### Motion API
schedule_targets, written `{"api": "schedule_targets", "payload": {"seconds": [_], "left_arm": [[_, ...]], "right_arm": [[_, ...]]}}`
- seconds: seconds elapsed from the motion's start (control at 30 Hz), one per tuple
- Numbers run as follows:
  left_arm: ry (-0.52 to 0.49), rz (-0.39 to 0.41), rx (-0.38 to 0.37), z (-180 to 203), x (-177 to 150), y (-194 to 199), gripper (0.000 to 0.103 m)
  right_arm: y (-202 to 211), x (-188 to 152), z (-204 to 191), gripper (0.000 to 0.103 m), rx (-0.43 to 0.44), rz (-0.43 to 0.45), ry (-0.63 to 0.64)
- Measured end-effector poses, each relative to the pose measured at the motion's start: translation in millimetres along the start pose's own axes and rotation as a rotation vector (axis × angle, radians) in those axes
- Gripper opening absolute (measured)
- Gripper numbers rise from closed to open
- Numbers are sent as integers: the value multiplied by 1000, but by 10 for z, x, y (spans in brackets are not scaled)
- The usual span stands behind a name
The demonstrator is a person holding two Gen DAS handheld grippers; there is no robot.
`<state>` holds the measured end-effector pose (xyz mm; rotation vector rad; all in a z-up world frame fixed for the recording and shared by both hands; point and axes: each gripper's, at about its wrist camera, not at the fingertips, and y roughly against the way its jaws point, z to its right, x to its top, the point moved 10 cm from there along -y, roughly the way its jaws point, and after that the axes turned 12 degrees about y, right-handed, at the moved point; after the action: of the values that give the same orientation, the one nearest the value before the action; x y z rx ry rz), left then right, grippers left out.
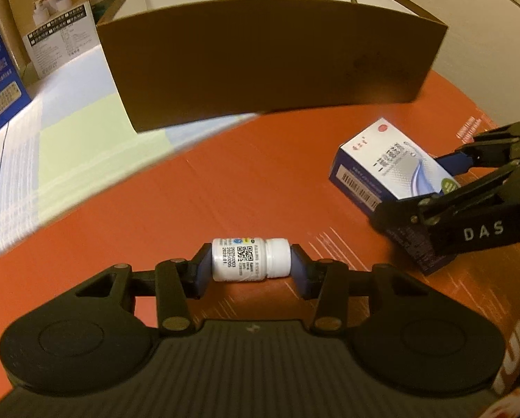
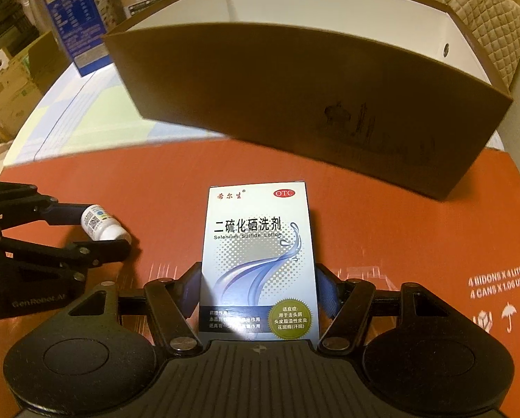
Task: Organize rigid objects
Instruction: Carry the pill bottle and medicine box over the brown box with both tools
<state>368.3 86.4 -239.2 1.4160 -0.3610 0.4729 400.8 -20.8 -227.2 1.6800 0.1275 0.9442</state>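
My left gripper (image 1: 251,264) is clamped on the small white bottle (image 1: 250,260), one pad against its base and the other against its cap, so the bottle lies sideways between the fingers, its printed label and QR code facing up; below it is the orange-red cardboard sheet (image 1: 260,188) that covers the near part of the table; I cannot tell from either view whether the bottle rests on the sheet or hangs just above it.

My right gripper (image 2: 259,292) is closed on the blue-and-white lotion carton (image 2: 258,261), its blue pads pressing the two long sides near the lower end; the carton lies face up, its OTC mark and lettering readable, and its far end points toward the big brown box (image 2: 312,104).

That box stands open at the top just beyond both grippers, white inside, its near wall plain brown with a faint dark print low on the right; it sits partly on the orange-red sheet and partly on a pale checked cloth (image 1: 68,132) to the left.

The two grippers are near each other but apart; from the right wrist I see the left one at the left edge with the bottle in its fingers; beyond the cloth stand a blue printed carton (image 2: 73,17) and a beige printed carton (image 1: 56,24).
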Motion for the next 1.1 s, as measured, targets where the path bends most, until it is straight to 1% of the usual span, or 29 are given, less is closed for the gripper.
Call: {"api": "schedule_targets", "payload": {"seconds": [0.2, 0.5, 0.77, 1.1], "left_arm": [[15, -14, 10, 87, -145, 74, 41], [61, -33, 34, 65, -87, 22, 42], [42, -33, 55, 104, -143, 23, 42], [35, -30, 66, 128, -153, 29, 41]], "right_arm": [[65, -101, -27, 63, 7, -14, 13], [-17, -24, -6, 63, -16, -38, 4], [2, -56, 13, 63, -14, -18, -2], [22, -64, 7, 62, -17, -20, 4]]}}
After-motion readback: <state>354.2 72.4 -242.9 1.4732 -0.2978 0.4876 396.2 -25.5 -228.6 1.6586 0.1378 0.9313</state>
